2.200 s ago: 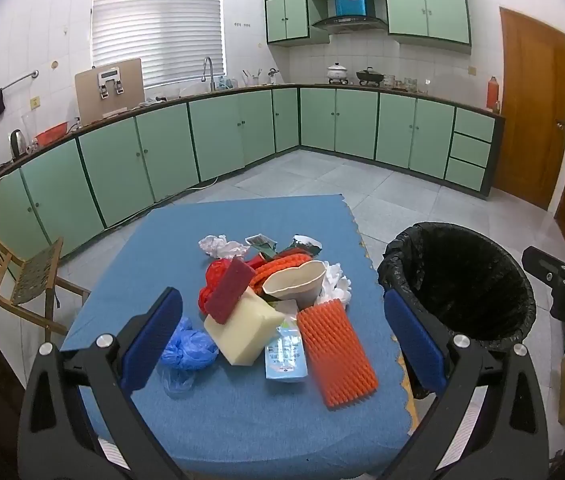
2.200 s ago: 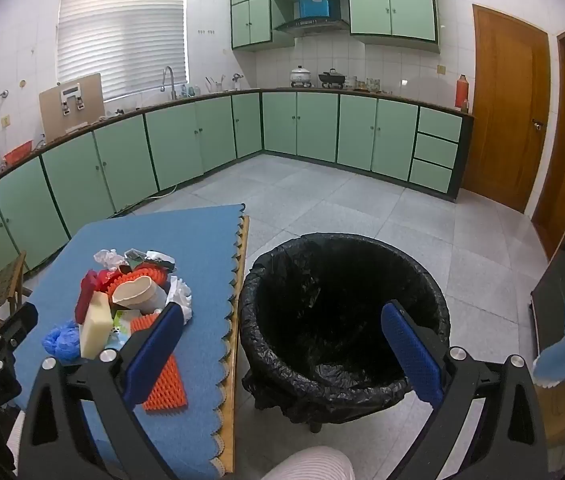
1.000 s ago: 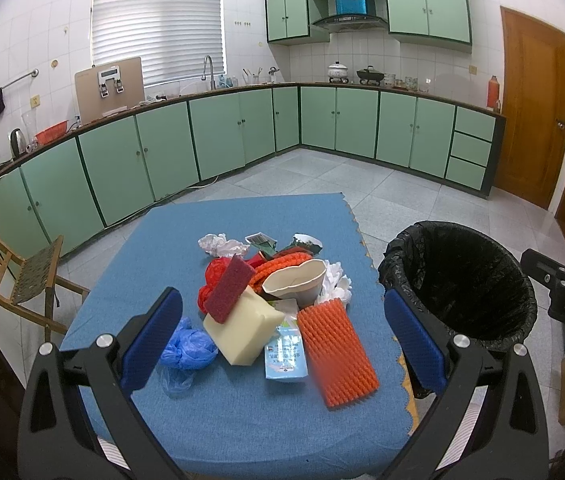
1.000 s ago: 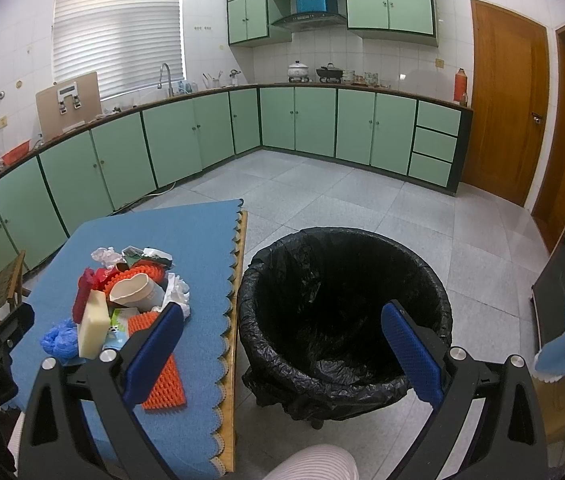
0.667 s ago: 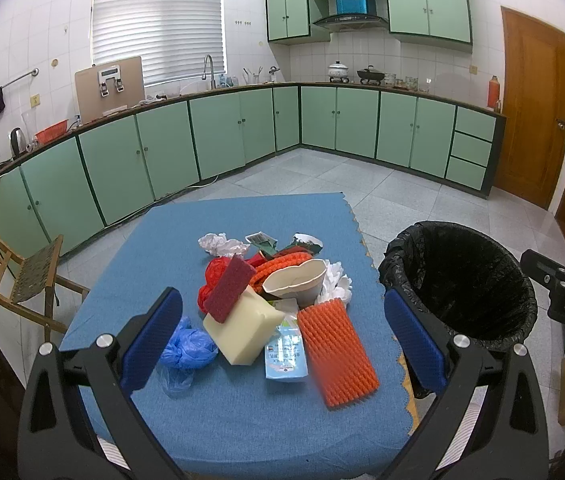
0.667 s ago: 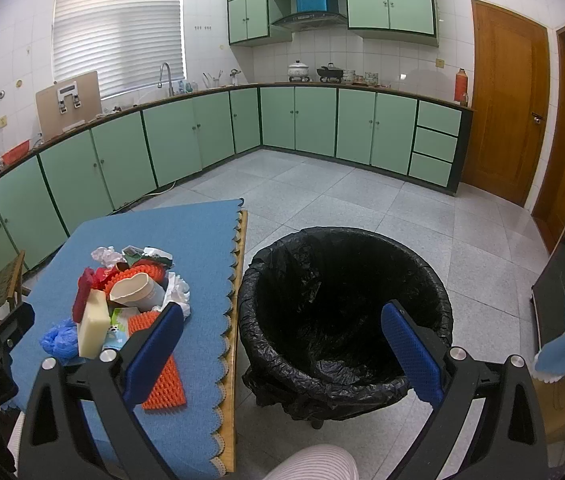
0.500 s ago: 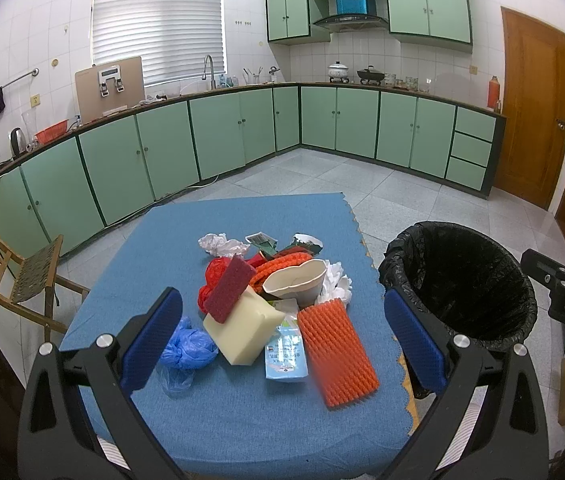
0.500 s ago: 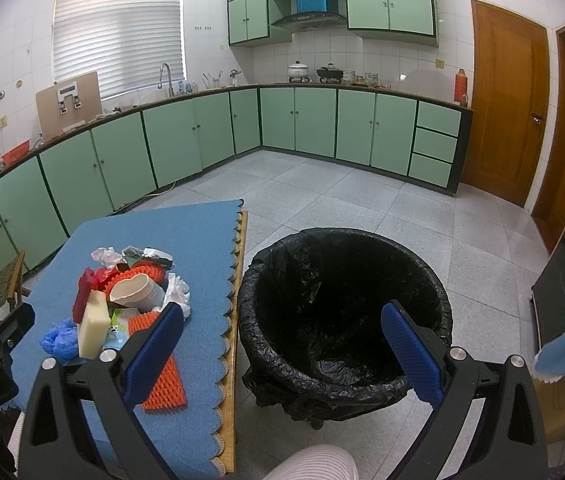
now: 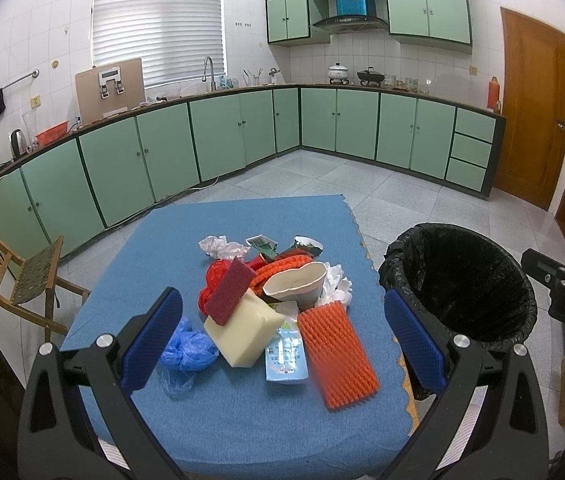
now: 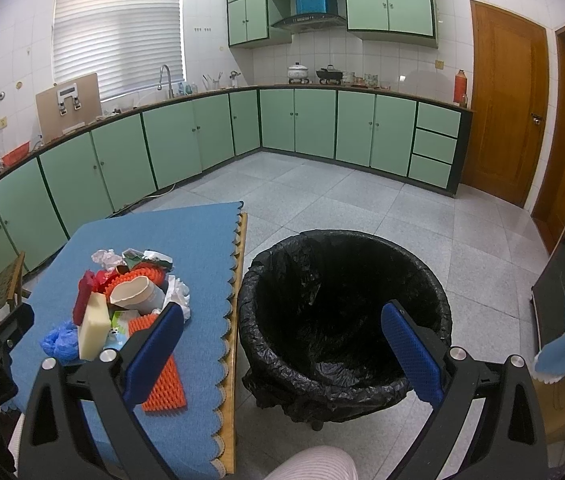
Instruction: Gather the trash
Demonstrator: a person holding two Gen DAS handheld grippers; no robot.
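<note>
Both grippers, left (image 9: 282, 334) and right (image 10: 280, 338), wide open and empty; light, soft trash (image 9: 278, 300) beside bin (image 9: 458, 280), best pinched at edges.

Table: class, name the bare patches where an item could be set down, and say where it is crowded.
Bare cloth lies on the table beyond the white paper, along the left edge beside the blue bag, and nearer than the orange mat. The middle is crowded.

Orange ridged mat (image 9: 336, 358); blue tablecloth (image 9: 202, 420); black bin liner (image 10: 346, 320); mint-green cabinets (image 9: 218, 136).
</note>
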